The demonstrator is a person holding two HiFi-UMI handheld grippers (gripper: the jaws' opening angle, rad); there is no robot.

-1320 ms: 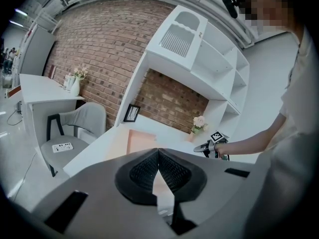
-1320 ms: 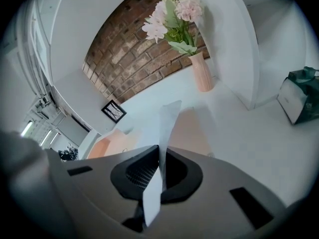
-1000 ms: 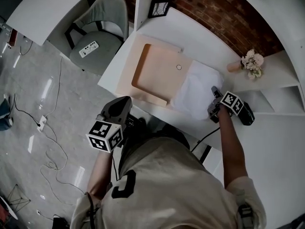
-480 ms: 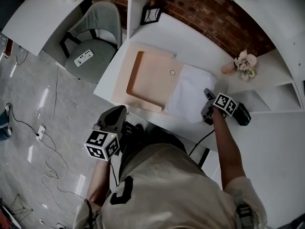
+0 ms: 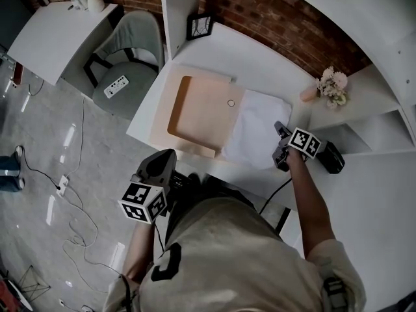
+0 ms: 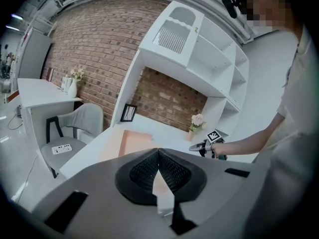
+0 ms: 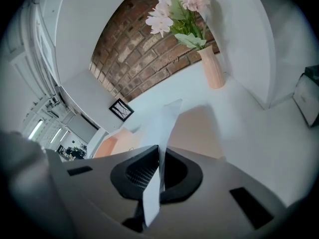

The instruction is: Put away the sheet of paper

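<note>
Paper [image 5: 257,127], white and bowed, is pinched in right claw [image 7: 159,152]; left claw [image 6: 158,152] clenched, empty.

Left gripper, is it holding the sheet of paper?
No, the left gripper is shut on nothing; the right gripper pinches the sheet of paper.

No legible words, brands or numbers anywhere. Black-and-white square marker patterns only, on cube [image 5: 144,201] of left gripper [image 5: 168,156] and on cube [image 5: 304,142] of right gripper [image 5: 278,129]. Dark letter-like mark [image 5: 169,257] on shirt [image 5: 247,252], possibly a J; unsure.
</note>
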